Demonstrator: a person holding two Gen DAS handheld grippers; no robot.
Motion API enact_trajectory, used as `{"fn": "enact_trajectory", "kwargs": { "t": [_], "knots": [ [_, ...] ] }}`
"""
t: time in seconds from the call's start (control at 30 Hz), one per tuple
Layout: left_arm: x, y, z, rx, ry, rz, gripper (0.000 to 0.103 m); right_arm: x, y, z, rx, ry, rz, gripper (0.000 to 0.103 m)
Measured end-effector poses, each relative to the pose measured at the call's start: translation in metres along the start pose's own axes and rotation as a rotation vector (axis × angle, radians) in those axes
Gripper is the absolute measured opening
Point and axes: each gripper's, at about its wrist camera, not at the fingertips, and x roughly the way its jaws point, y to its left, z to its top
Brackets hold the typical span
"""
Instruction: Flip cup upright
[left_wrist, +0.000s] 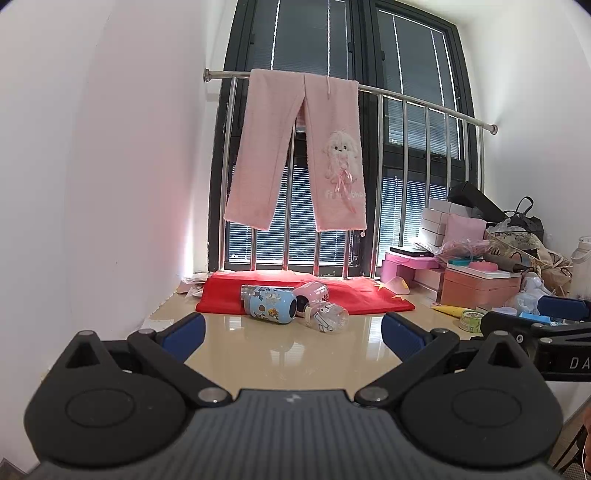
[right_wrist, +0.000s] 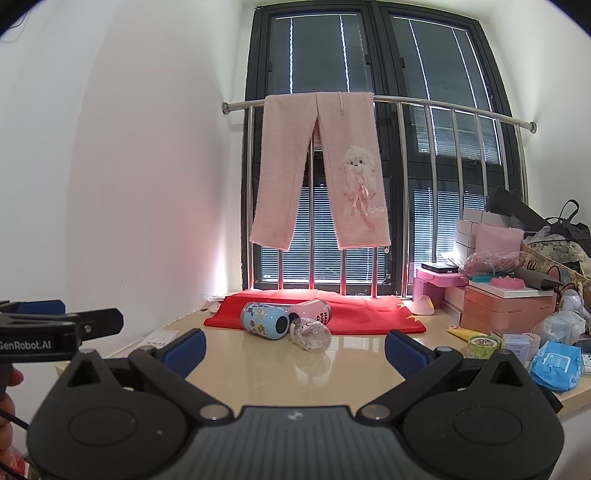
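Three cups lie on their sides on the beige table (left_wrist: 258, 354), at the front edge of a red cloth (left_wrist: 343, 295). A blue cartoon cup (left_wrist: 271, 304) (right_wrist: 264, 319) lies left, its base facing me. A pink cup (left_wrist: 314, 291) (right_wrist: 312, 309) lies behind. A clear cup (left_wrist: 328, 317) (right_wrist: 312, 333) lies in front right. My left gripper (left_wrist: 293, 332) is open and empty, well short of the cups. My right gripper (right_wrist: 295, 349) is open and empty, also short of them.
Pink trousers (left_wrist: 299, 151) hang on a steel rail before the dark window. Boxes, bags and bottles (left_wrist: 491, 266) crowd the table's right side. A tape roll (right_wrist: 482, 345) and a blue packet (right_wrist: 554, 363) lie at right. A white wall (left_wrist: 92, 184) stands left.
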Motion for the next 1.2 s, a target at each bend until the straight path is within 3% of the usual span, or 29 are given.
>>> {"fn": "enact_trajectory", "kwargs": {
  "t": [1.2],
  "knots": [
    [-0.0005,0.0016,-0.0003,0.0,-0.007,-0.002,0.103,0.0005,0.0026,0.0,-0.002,0.0,0.001,0.103]
  ]
}}
